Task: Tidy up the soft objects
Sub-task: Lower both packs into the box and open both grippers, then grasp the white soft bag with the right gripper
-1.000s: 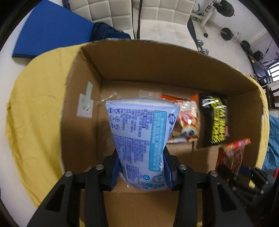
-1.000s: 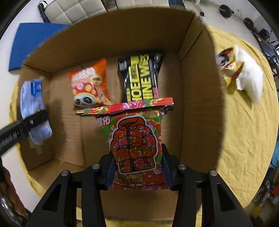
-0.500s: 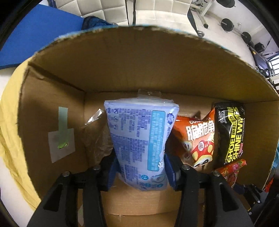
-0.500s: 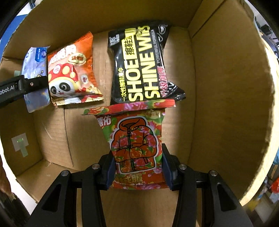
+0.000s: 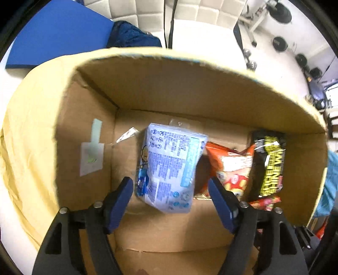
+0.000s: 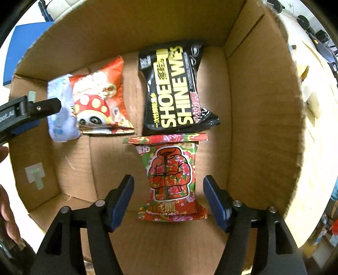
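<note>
Both grippers are over an open cardboard box [image 5: 190,88] [image 6: 259,118]. My left gripper [image 5: 170,188] is open, its jaws apart on either side of a pale blue wipes pack [image 5: 171,167] that lies on the box floor at the left. My right gripper [image 6: 169,186] is open, astride a red floral pack [image 6: 171,177] lying on the box floor. An orange panda snack bag [image 6: 99,101] [image 5: 230,167] and a black "Shoe Shine Wipes" pack [image 6: 175,88] [image 5: 270,165] lie further back. The blue pack [image 6: 60,118] and the left gripper's finger [image 6: 42,107] show in the right wrist view.
The box stands on a yellow cloth [image 5: 27,131] [image 6: 316,131]. A blue mat [image 5: 55,31] and a white cushioned seat [image 5: 190,12] lie beyond the box. A taped label [image 5: 91,156] is on the box's left wall. Some white and yellow items [image 6: 310,95] lie on the cloth at the right.
Both grippers opened and let go of their packs, which now lie on the box floor. Both grippers have pulled back and up a little.
</note>
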